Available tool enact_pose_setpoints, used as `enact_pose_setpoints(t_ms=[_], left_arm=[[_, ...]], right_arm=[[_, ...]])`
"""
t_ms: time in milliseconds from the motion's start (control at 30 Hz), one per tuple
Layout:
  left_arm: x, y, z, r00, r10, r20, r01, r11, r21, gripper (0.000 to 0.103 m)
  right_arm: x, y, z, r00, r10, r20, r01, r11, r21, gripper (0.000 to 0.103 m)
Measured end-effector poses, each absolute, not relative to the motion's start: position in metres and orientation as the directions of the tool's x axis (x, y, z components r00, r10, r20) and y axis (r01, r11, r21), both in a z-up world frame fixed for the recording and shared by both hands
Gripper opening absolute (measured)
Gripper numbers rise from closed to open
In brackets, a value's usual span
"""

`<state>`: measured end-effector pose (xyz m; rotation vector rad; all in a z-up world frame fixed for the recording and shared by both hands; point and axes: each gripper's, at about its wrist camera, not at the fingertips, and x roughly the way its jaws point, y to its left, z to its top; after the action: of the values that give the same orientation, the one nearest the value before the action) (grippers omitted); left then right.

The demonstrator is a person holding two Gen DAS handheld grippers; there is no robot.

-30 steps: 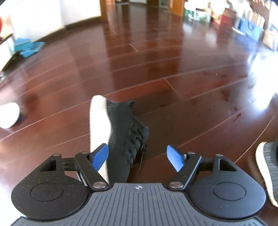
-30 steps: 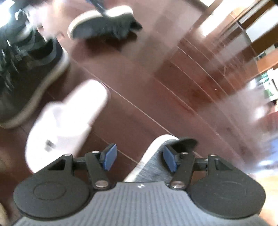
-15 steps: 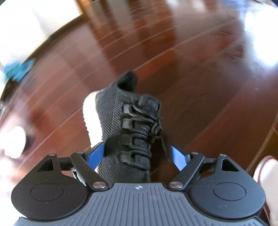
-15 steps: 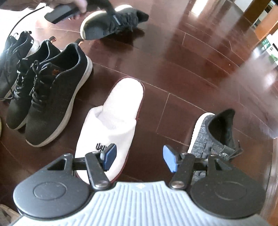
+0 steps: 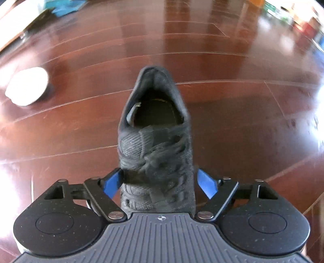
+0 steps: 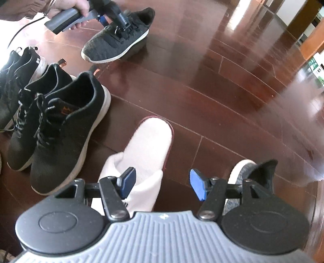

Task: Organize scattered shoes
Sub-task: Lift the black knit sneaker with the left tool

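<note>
Here the left gripper (image 5: pixel 160 182) has its blue pads on either side of a black sneaker (image 5: pixel 156 145), low across the laced forefoot. The left pad touches the knit; whether the right pad presses the other side or stands just off it I cannot tell, so the grip itself is unclear. The sneaker points heel away from the camera, its opening facing up, over the dark wood floor (image 5: pixel 232 113). Further off to the left lies a blurred white object (image 5: pixel 27 86), apart from the sneaker.

At the right gripper (image 6: pixel 162 183) the jaws are spread and hold nothing. Its left pad sits over the upper of a white slipper (image 6: pixel 149 145), which lies on the floor with its red-edged heel end pointing away. Just to the right, partly behind the gripper body, is a grey sneaker (image 6: pixel 253 168) with a white sole. To the left stands a pair of black sneakers (image 6: pixel 58 129) side by side, white-soled, and another dark shoe (image 6: pixel 14 81) beyond them at the frame edge. Farthest away, a hand (image 6: pixel 68 6) holds the left gripper over the black sneaker, whose sole seems to sit on the floor.
</note>
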<state>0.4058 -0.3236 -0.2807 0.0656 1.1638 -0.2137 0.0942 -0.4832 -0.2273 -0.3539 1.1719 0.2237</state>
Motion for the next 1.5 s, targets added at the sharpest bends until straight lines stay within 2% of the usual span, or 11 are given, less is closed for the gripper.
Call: enact_pose_setpoints(t_ms=[133,300,467,533,700,800,933,1000,1033,1267,1500], left_arm=[[0.423,-0.302,-0.265,0.380,-0.151,-0.913,0.065,0.989,-0.137,0.086],[0.453,-0.274,-0.263,0.372,-0.125,-0.920,-0.198,0.957,-0.211,0.087],[0.470,-0.277,-0.286,0.324,-0.112,-0.939,-0.163,0.972,-0.172,0.083],[0.475,-0.280,-0.295,0.291,-0.109,-0.950,-0.147,0.977,-0.157,0.077],[0.470,-0.275,-0.309,0.252,-0.126,-0.960,-0.205,0.962,-0.180,0.078],[0.469,-0.271,-0.308,0.242,-0.152,-0.958,-0.216,0.955,-0.206,0.062],[0.468,-0.272,-0.301,0.239,-0.149,-0.959,-0.207,0.957,-0.201,0.049],[0.467,-0.272,-0.296,0.240,-0.150,-0.959,-0.195,0.961,-0.198,0.030],[0.466,-0.272,-0.294,0.240,-0.151,-0.959,-0.184,0.963,-0.198,0.026],[0.459,-0.270,-0.275,0.238,-0.147,-0.960,-0.132,0.974,-0.182,0.018],[0.437,-0.279,-0.238,0.278,-0.150,-0.949,-0.051,0.984,-0.170,0.017]], right_arm=[[0.095,-0.483,-0.227,0.374,-0.008,-0.927,-0.345,0.927,-0.148,0.063],[0.090,-0.482,-0.230,0.364,-0.014,-0.931,-0.329,0.933,-0.143,0.063],[0.083,-0.480,-0.230,0.360,-0.015,-0.933,-0.308,0.942,-0.134,0.063],[0.079,-0.480,-0.230,0.361,-0.018,-0.932,-0.296,0.946,-0.133,0.063],[0.070,-0.487,-0.234,0.370,-0.040,-0.928,-0.240,0.961,-0.137,0.063],[0.065,-0.488,-0.234,0.364,-0.040,-0.931,-0.220,0.967,-0.128,0.063],[0.056,-0.487,-0.233,0.348,-0.040,-0.937,-0.208,0.971,-0.119,0.063],[0.055,-0.487,-0.233,0.344,-0.041,-0.938,-0.205,0.972,-0.117,0.063],[0.055,-0.487,-0.232,0.344,-0.041,-0.938,-0.204,0.972,-0.118,0.063],[0.060,-0.484,-0.227,0.368,-0.030,-0.929,-0.222,0.968,-0.119,0.063],[0.061,-0.490,-0.218,0.390,-0.011,-0.921,-0.154,0.985,-0.077,0.063]])
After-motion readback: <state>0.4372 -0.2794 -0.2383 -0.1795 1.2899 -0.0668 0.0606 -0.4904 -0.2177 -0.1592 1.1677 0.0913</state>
